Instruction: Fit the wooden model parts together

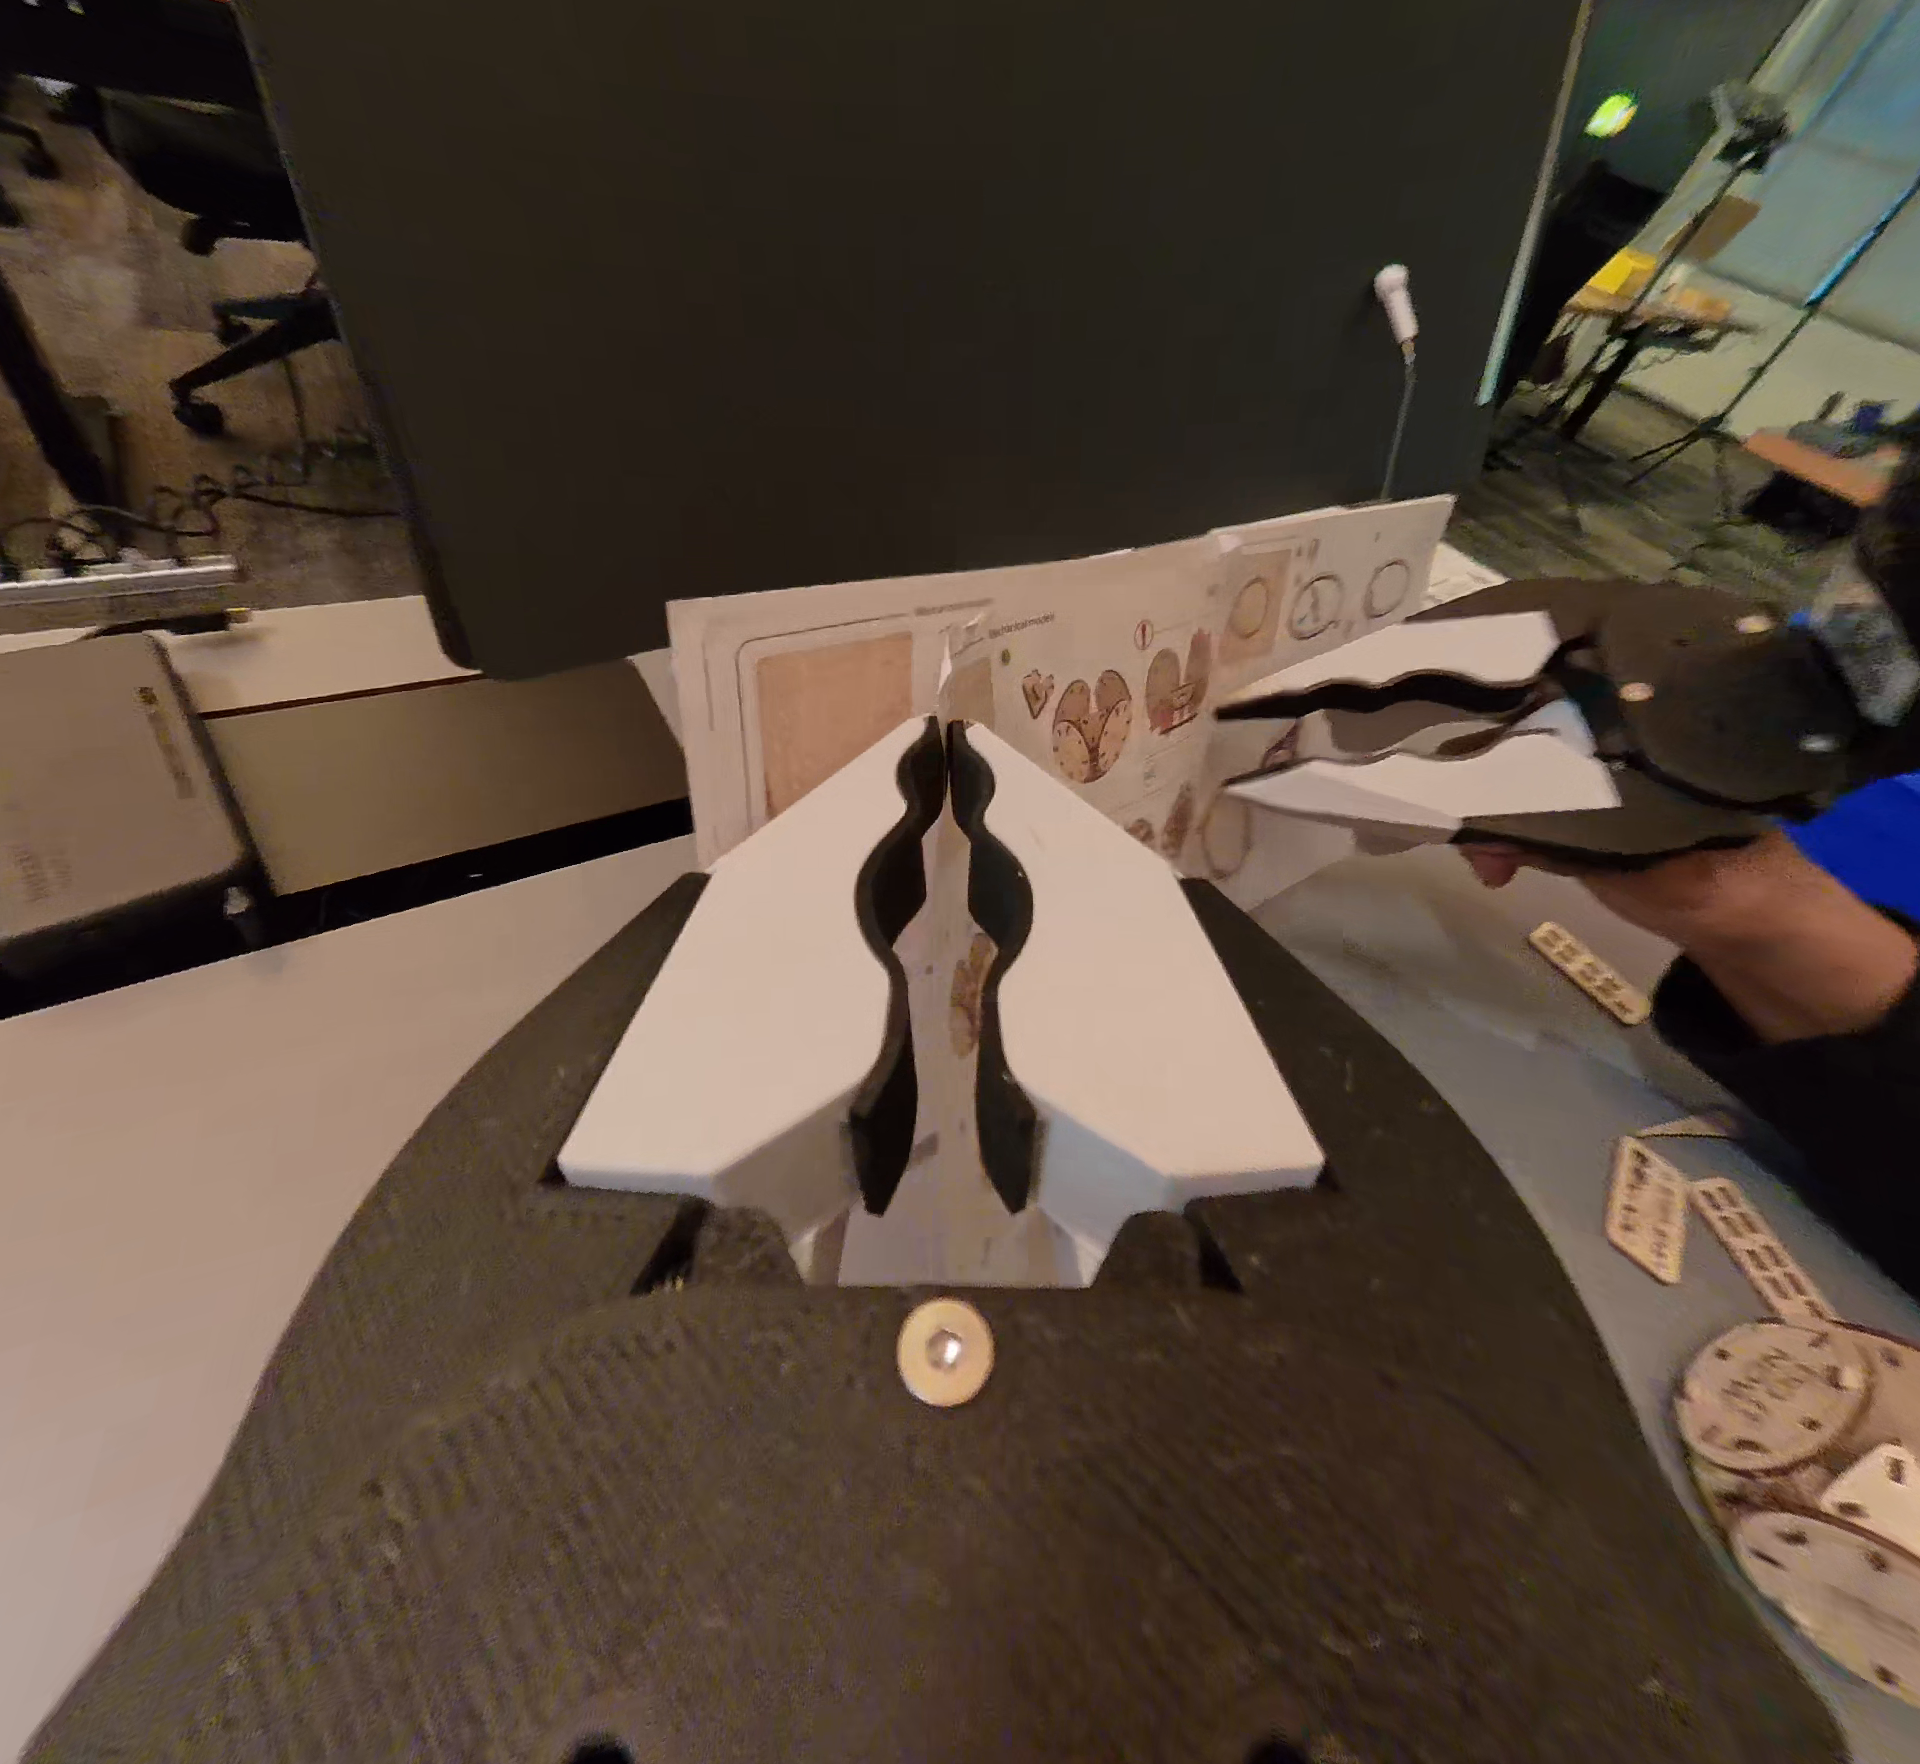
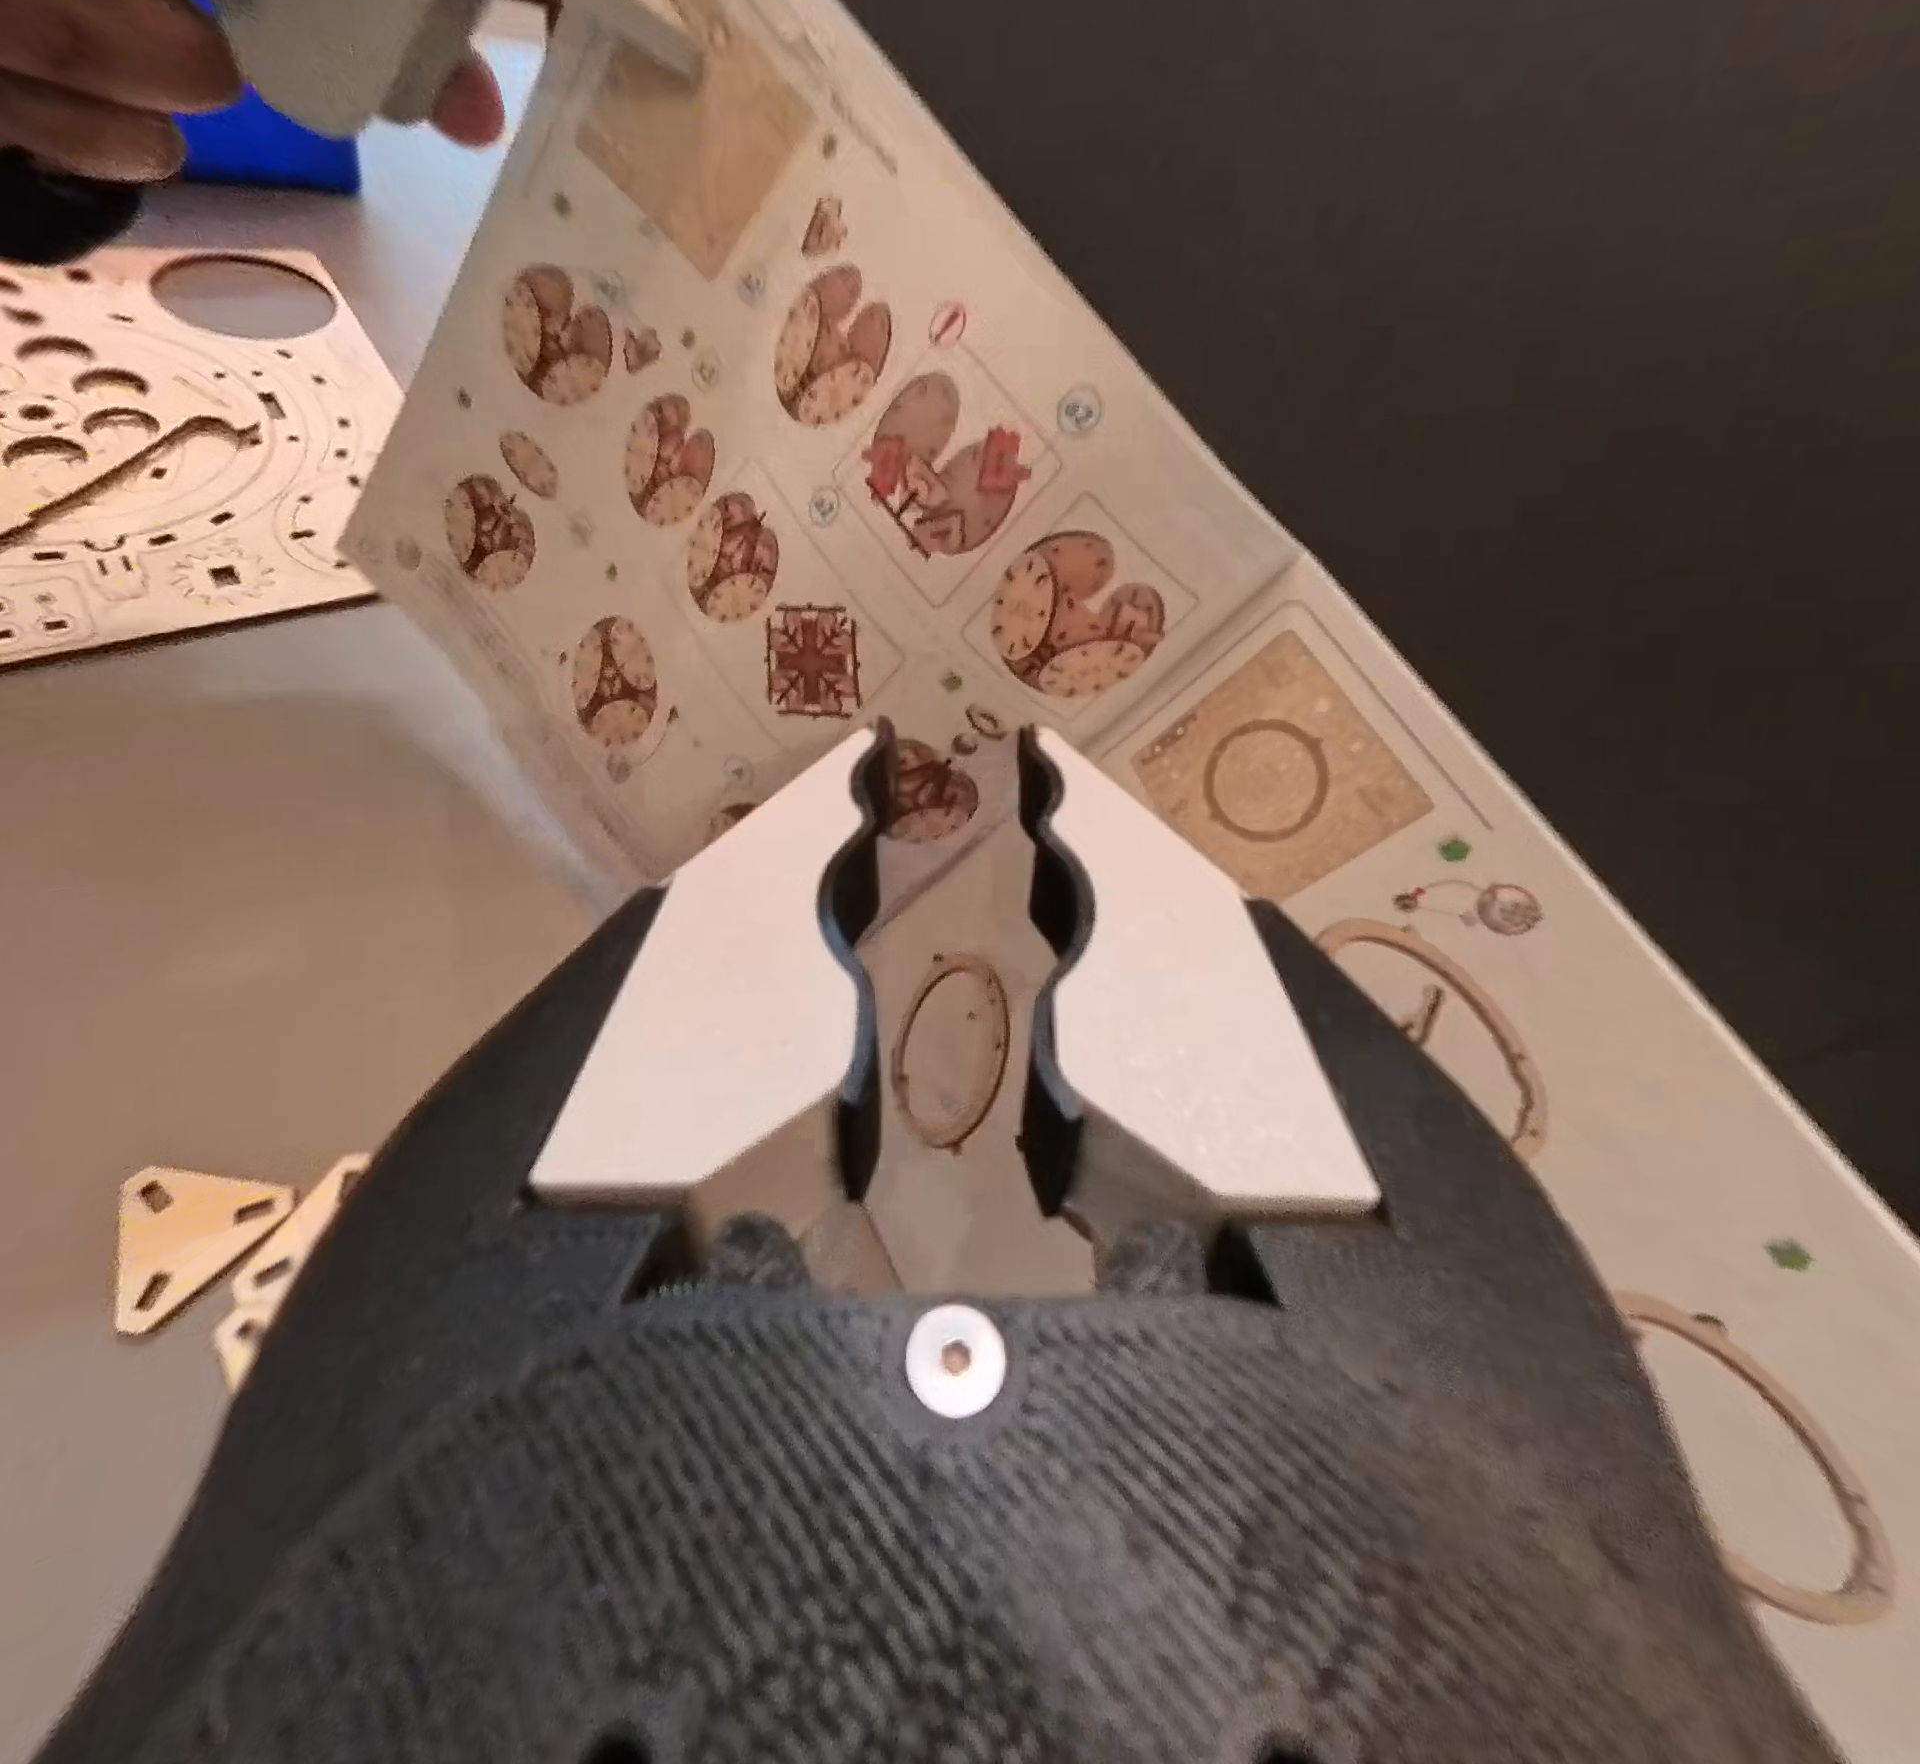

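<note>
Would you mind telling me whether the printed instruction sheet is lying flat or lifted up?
Lifted: the instruction sheet stands up off the table, its edge pinched in the shut left gripper.

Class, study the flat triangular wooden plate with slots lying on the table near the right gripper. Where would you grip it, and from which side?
Grip the triangular wooden plate at its free left corner, probably coming in low from the left. It lies flat on the pale table, so the jaws must straddle its thin edge; its right side overlaps another wooden piece and sits beside the right gripper.
</note>
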Demonstrator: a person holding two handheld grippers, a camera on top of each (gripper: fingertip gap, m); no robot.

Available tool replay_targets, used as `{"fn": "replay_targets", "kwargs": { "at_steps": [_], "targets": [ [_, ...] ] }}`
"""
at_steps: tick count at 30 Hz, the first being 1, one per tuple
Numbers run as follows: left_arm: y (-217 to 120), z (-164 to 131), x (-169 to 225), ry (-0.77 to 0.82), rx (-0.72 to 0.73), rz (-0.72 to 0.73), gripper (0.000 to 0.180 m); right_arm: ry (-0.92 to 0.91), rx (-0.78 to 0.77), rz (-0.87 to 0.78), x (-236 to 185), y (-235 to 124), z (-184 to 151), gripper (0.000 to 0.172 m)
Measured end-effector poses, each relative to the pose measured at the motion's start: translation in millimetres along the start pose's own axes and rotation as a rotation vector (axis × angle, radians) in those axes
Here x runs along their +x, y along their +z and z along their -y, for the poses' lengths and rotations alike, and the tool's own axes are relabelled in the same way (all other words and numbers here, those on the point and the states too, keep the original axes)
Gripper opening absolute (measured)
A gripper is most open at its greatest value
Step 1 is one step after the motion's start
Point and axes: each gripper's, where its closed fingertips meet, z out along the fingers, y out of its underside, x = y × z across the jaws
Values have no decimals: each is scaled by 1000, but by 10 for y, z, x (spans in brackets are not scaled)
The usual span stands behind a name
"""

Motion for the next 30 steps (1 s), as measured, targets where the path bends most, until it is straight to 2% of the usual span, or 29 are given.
{"fn": "replay_targets", "kwargs": {
  "at_steps": [3, 8, 13, 15, 20, 24, 27, 30],
  "targets": [
    [20, -39, -61, 64, -22, 64, 0, -35, 37, -38, 27, -15, 58, 22],
    [61, -15, -159, 173, 8, 202, 0, -7, 12, -13, 0, 18, 1, 28],
    [131, -147, -356, 528, -88, 494, 0, -4, 45, -4, -42, -1, 95, 26],
    [182, -218, -377, 585, -119, 542, 0, -9, 22, -11, -28, 10, 55, 27],
    [170, -176, -365, 467, -61, 497, 0, -2, -11, -25, 32, 14, -31, 28],
    [87, -97, -349, 378, -32, 429, 16, 21, 10, -14, 39, -8, 2, 27],
    [77, -107, -279, 305, -56, 343, 26, 24, 28, 14, -10, -12, 33, 29],
    [26, -111, -294, 286, -82, 324, 31, 22, 51, 57, -107, 2, 66, 30]
  ]
}}
